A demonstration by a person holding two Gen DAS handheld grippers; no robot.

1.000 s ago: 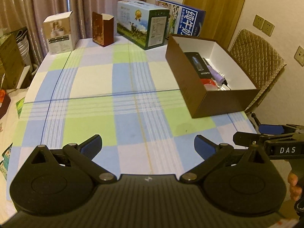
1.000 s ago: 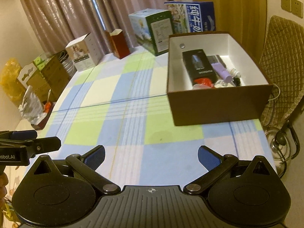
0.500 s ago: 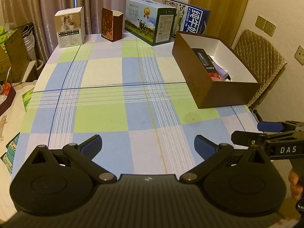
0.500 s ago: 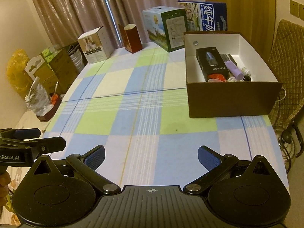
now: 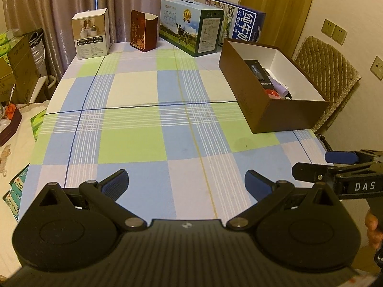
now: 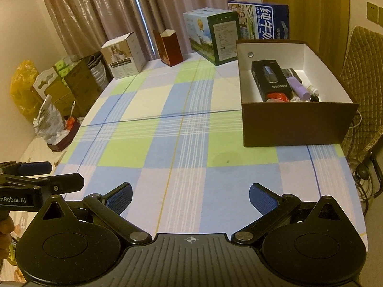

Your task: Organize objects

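A brown cardboard box (image 5: 282,112) (image 6: 296,124) with a white inside stands at the table's right side. In it lie a black product box (image 6: 270,81), a purple tube (image 6: 299,87), a red item (image 6: 275,96) and other small things. My left gripper (image 5: 186,184) is open and empty over the table's near edge. My right gripper (image 6: 190,197) is open and empty, also near the front edge. Each gripper shows at the edge of the other's view.
A checked cloth covers the table (image 5: 148,119). Along the far edge stand a white carton (image 5: 92,34), a dark red box (image 5: 143,31), a green milk case (image 5: 191,26) and a blue milk case (image 5: 241,21). A padded chair (image 5: 328,71) stands right of the table.
Both grippers have drawn back from the brown box toward the table's near edge and risen a little. Both stay open and empty.
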